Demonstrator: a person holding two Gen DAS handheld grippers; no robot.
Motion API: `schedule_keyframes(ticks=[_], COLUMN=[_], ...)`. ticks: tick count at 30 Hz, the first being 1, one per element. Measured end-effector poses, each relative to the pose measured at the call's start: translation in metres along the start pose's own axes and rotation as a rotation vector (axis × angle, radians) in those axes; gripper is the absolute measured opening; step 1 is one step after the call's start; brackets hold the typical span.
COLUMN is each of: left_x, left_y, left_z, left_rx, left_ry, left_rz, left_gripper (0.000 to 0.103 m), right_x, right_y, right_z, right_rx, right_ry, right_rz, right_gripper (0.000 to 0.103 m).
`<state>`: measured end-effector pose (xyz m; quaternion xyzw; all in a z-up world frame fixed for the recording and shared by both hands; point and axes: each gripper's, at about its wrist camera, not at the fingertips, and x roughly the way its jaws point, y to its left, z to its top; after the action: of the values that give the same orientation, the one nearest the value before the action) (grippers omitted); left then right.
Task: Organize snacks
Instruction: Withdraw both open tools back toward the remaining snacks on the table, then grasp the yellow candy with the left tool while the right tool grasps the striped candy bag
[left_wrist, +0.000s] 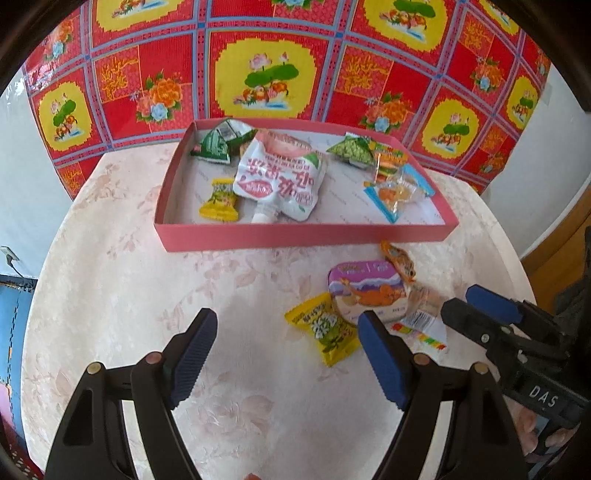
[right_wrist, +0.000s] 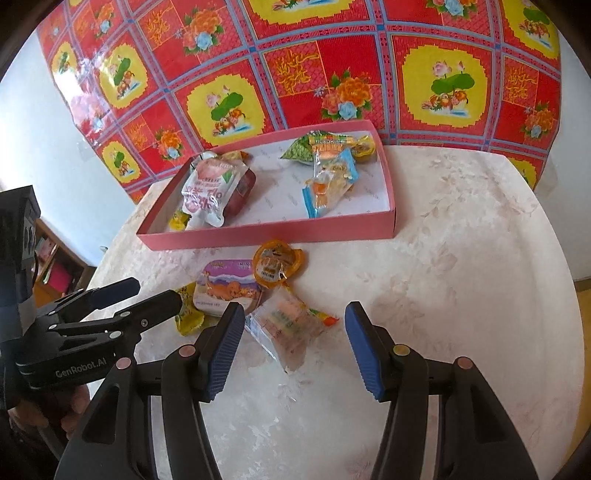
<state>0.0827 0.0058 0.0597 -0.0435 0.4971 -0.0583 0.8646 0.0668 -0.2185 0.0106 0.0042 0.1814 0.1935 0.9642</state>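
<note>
Both grippers, left gripper (left_wrist: 286, 332) and right gripper (right_wrist: 295, 325), hover with wide empty fingers; each should lower squarely over one packet, yellow candy (left_wrist: 325, 332) or clear wafer pack (right_wrist: 291, 325), before closing.

The right gripper (right_wrist: 294, 345) hovers with jaws apart over a clear snack pack (right_wrist: 291, 328) on the counter (right_wrist: 461, 280). Beyond it lie a jelly cup (right_wrist: 275, 266), a purple tin (right_wrist: 227, 288) and a pink tray (right_wrist: 273, 230). The left gripper (right_wrist: 155, 291) is to its left.
</note>
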Motion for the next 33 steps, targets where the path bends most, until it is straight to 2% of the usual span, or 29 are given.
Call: schedule_keyframes(ticks=[9,14,17,19,22,33], left_x=[0.013,0.015,0.015,0.014,0.013,0.02], left_y=[-0.005,-0.006,-0.007,-0.006,-0.004,-0.009], left_z=[-0.01,-0.011,-0.012,-0.012,-0.012,-0.011], left_rx=[0.016,0.023,0.034,0.044,0.042,0.086], left_ry=[0.029,0.014,-0.002,-0.011,-0.023,-0.054], left_rz=[0.015,0.015,0.01,0.015,0.016,0.046], left_gripper=[0.081,0.078,0.071,0.061,0.055,0.055], right_x=[0.008,0.012,0.015,0.016,0.017,0.016], right_y=[0.002,0.003,0.001,0.0,0.002,0.006], right_z=[-0.004,-0.005,-0.005,-0.006,-0.005,-0.009], right_rx=[-0.007,-0.01,0.003,0.012,0.015,0.01], right_ry=[0.037,0.052,0.061,0.061,0.061,0.019], right_rz=[0.006,-0.01,-0.026,-0.024,-0.033,-0.066], right_gripper=[0.058,0.058,0.058,0.058,0.058,0.058])
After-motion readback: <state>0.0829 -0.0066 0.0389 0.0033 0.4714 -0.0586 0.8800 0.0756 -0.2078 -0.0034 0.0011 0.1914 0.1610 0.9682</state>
